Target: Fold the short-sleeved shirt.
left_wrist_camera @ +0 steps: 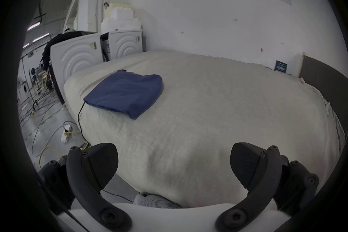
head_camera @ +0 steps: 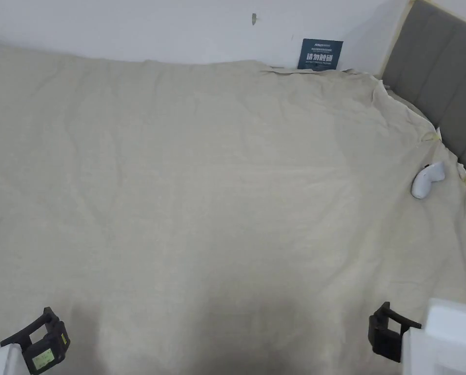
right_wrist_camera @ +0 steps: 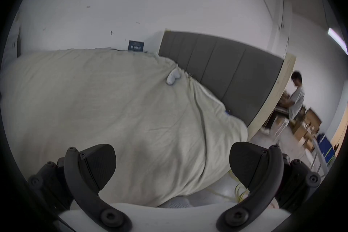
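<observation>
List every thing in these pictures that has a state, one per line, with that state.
Dark blue short-sleeved shirt: folded into a flat packet, lying on the bed, untouched.
Left gripper: jaws wide apart, holding nothing.
Right gripper: jaws wide apart, holding nothing.
Beige bed sheet: spread over the bed, lightly wrinkled.
White controller: lying on the sheet near the headboard.

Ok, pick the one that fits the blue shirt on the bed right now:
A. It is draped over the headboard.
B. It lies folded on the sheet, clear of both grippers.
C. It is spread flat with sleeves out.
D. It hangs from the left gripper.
B: in the left gripper view the blue shirt lies as a folded bundle on the sheet, well beyond the open left gripper.
</observation>
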Available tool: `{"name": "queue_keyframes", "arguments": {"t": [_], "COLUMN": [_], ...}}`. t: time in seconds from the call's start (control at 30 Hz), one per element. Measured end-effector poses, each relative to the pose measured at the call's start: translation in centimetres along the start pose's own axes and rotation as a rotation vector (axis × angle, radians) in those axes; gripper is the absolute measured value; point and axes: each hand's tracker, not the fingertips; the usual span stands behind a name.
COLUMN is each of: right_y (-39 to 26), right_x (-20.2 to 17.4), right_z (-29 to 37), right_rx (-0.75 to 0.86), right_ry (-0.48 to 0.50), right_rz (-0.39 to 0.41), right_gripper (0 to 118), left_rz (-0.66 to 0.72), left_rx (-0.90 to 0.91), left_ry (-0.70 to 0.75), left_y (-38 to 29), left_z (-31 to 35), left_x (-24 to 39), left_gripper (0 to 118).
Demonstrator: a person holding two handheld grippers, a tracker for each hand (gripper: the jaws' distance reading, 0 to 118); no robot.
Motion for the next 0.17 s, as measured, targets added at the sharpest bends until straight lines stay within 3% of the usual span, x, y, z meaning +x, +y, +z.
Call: {"name": "queue_keyframes", "arguments": {"t": [0.07,0.1,0.17], "right_y": [-1.52,-1.43,-1.09], "right_x": [-0.20,0.11,0.70], "right_z": [0.23,0.23,0.50], "right_rx": [-0.020,-0.050,-0.018], "right_ry": [0.023,0.064,0.060], "right_rz": [-0.011,-0.053,-0.039], "right_gripper": [118,118,118], "left_rz": [-0.010,-0.012,-0.014], "left_rx": [0.010,0.019,0.028], "left_ry": [0.005,0.005,0.000], "left_y": [-0.22,-0.27,-0.30], "left_z": [0.18,0.31,0.42], "left_x": [0.18,0.19,0.12], "left_gripper": [118,118,118]}}
